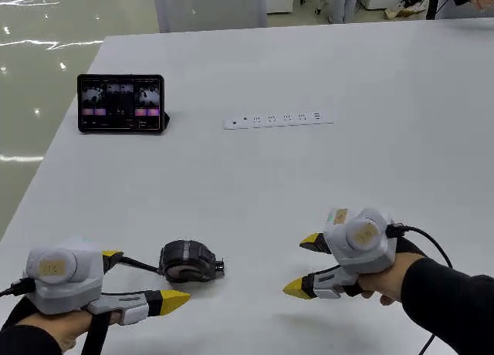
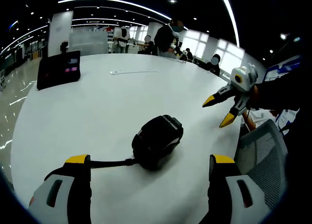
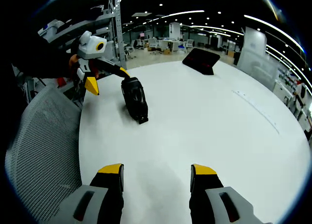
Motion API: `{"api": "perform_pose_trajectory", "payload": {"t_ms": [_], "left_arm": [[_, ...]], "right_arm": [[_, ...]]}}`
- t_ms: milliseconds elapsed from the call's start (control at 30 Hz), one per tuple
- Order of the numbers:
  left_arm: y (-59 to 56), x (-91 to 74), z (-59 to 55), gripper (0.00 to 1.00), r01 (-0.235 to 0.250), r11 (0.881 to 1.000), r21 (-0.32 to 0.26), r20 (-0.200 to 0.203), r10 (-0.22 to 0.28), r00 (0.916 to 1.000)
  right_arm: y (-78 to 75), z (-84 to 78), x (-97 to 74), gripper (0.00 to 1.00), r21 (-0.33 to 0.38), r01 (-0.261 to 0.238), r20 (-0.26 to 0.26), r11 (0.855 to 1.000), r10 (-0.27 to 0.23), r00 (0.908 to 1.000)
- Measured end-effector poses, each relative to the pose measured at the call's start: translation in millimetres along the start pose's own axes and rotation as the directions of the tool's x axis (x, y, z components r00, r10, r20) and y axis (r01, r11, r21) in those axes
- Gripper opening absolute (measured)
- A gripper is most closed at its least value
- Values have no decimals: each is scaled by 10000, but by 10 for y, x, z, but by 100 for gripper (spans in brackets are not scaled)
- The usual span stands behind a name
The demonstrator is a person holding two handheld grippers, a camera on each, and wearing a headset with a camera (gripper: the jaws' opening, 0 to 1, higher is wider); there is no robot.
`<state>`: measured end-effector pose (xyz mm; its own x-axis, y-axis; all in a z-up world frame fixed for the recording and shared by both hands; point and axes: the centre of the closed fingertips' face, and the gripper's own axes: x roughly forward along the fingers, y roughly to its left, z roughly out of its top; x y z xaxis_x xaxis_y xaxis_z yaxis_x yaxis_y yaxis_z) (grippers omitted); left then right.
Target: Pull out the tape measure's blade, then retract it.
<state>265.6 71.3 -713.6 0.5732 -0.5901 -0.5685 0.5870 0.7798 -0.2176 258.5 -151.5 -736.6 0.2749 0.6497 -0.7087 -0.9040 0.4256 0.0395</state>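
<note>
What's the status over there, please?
Left gripper open, beside tape measure. Right gripper open, well apart. Tape fully retracted. Nothing blocking; tablet far back.

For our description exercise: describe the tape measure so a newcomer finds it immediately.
Start at the white table, near edge. By the left gripper lies the tape measure. It is the rounded black case with a strap, unlike the flat tablet and white power strip behind.

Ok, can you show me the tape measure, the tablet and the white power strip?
tape measure (image 1: 190, 261): head view, middle of its black case.
tablet (image 1: 120, 103): head view, middle of its screen.
power strip (image 1: 278, 120): head view, middle of its white top.
</note>
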Motion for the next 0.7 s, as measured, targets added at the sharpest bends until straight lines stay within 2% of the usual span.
{"api": "perform_pose_trajectory", "payload": {"t_ms": [33, 67, 200, 367, 567, 700], "left_arm": [[34, -15, -22, 99, -11, 10000, -10, -62, 11, 10000], [44, -34, -71, 99, 50, 9998, -176, -314, -55, 9995], [97, -112, -118, 99, -5, 9998, -191, -430, -3, 9991], [165, -241, -202, 99, -125, 9999, 31, -796, 127, 9967], [228, -387, -279, 99, -215, 9993, 293, -1045, 245, 9942], [246, -445, -310, 99, -156, 9986, 508, -1226, 218, 9922]], "right_arm": [[-2, -29, -13, 54, 49, 6, -16, 10000, -6, 10000], [5, -75, -37, 56, 176, -36, -20, 9998, 36, 10000], [-11, -195, -118, 62, 393, 76, -84, 9992, -73, 9999], [-64, -356, -255, 68, 682, 293, -88, 9972, -287, 9995], [-107, -626, -444, 77, 1135, 460, -188, 9925, -442, 9988], [-164, -695, -598, 80, 1027, 714, -51, 9921, -712, 9974]]}}
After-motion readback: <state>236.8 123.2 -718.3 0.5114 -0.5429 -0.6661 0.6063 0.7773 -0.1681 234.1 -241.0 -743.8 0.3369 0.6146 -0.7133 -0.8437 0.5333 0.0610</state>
